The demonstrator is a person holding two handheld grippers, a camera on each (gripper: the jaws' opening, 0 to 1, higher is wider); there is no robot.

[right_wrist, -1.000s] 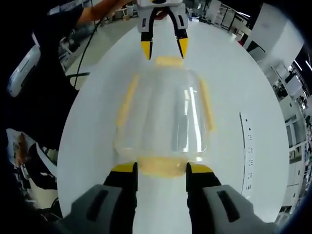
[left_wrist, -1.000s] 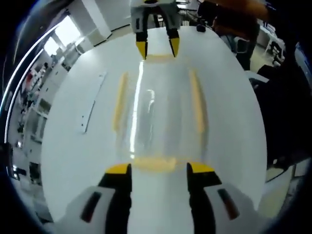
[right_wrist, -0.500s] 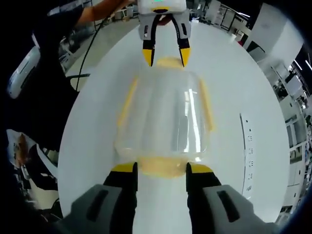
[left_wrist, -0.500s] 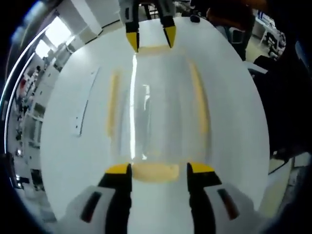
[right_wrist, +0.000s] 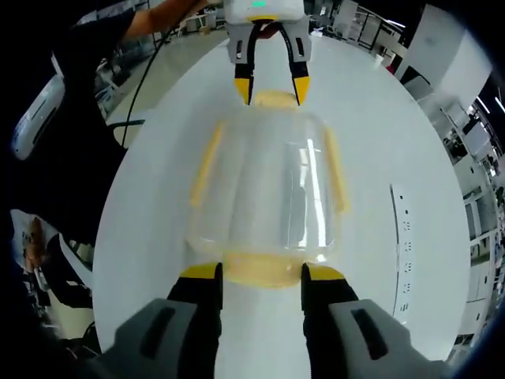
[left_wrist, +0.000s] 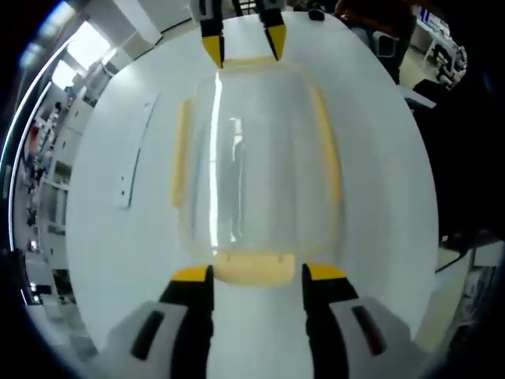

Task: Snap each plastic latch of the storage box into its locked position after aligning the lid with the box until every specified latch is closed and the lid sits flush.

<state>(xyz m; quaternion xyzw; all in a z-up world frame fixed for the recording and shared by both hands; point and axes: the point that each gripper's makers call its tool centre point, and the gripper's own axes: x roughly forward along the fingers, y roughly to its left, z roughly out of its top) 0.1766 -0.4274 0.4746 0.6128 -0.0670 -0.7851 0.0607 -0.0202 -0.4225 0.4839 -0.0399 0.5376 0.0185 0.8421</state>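
A clear storage box (left_wrist: 260, 158) with its lid on lies on a round white table (left_wrist: 95, 260). Yellow latches run along its long sides (left_wrist: 180, 154) (left_wrist: 327, 150). My left gripper (left_wrist: 258, 275) is open, its yellow-tipped jaws either side of the near end latch (left_wrist: 252, 268). Facing it at the far end is my right gripper (left_wrist: 243, 49), open over the other end latch (left_wrist: 248, 61). In the right gripper view the box (right_wrist: 268, 189) sits ahead, my right gripper (right_wrist: 262, 273) straddles an end latch (right_wrist: 260, 268), and the left gripper (right_wrist: 272, 85) flanks the opposite latch (right_wrist: 274, 99).
A thin white strip with holes (left_wrist: 134, 154) (right_wrist: 402, 237) lies on the table beside the box. A person in dark clothes (right_wrist: 71, 118) stands at the table's edge. Shelves and desks fill the room beyond.
The left gripper has moved in toward the box, so the near end latch now sits between its jaws. The right gripper has barely moved.
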